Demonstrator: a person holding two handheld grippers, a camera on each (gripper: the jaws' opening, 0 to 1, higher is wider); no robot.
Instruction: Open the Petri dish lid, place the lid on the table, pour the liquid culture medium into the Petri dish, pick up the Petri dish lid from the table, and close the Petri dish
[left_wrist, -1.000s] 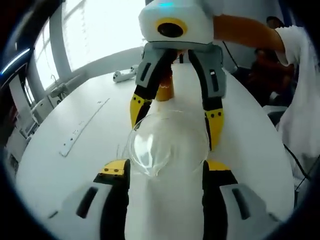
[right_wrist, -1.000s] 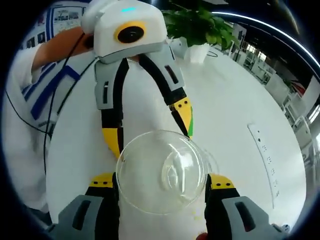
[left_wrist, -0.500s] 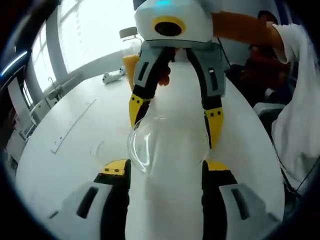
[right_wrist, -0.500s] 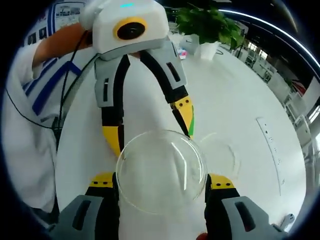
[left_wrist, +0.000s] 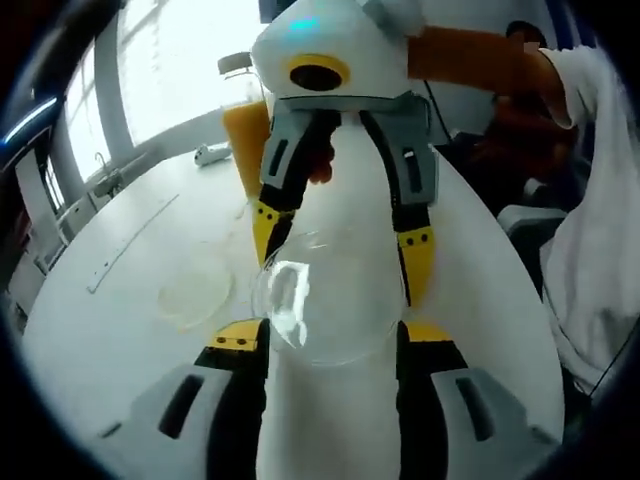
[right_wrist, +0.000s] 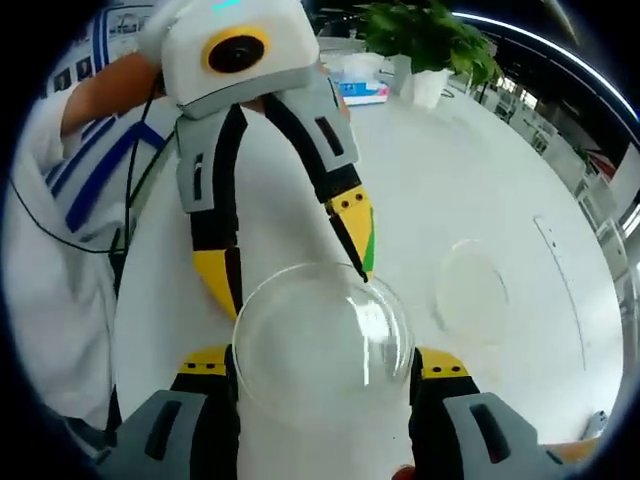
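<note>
- At the far left of the left gripper view, bright windows (left_wrist: 150, 60) line the room behind a round white table (left_wrist: 120, 340).
- On the table's left part lies a long pale strip (left_wrist: 130, 245). Just right of it, the Petri dish (left_wrist: 195, 295) rests open and flat on the surface.
- Behind the dish, at the upper middle, stands a bottle of orange liquid (left_wrist: 243, 135), partly hidden by the right gripper (left_wrist: 340, 250), which reaches in from the top.
- In the lower centre, the left gripper (left_wrist: 330, 335) has its jaws clenched on the Petri dish lid (left_wrist: 330, 310), a clear disc raised above the table. The right gripper's yellow tips meet the lid's far rim.
- At the right edge, a person's bare arm (left_wrist: 480, 65) and white sleeve (left_wrist: 600, 230) show.
- At the left of the right gripper view, white clothing with blue stripes (right_wrist: 70, 220) borders the same white table.
- In the centre, the left gripper (right_wrist: 285, 260) comes down from the top, and the right gripper's jaws at the bottom clasp the lid on both sides.
- To the right, the open dish lies on the table, well apart from the lid.
- At the upper right stand a potted plant (right_wrist: 430, 40) and a blue box (right_wrist: 362, 90).
</note>
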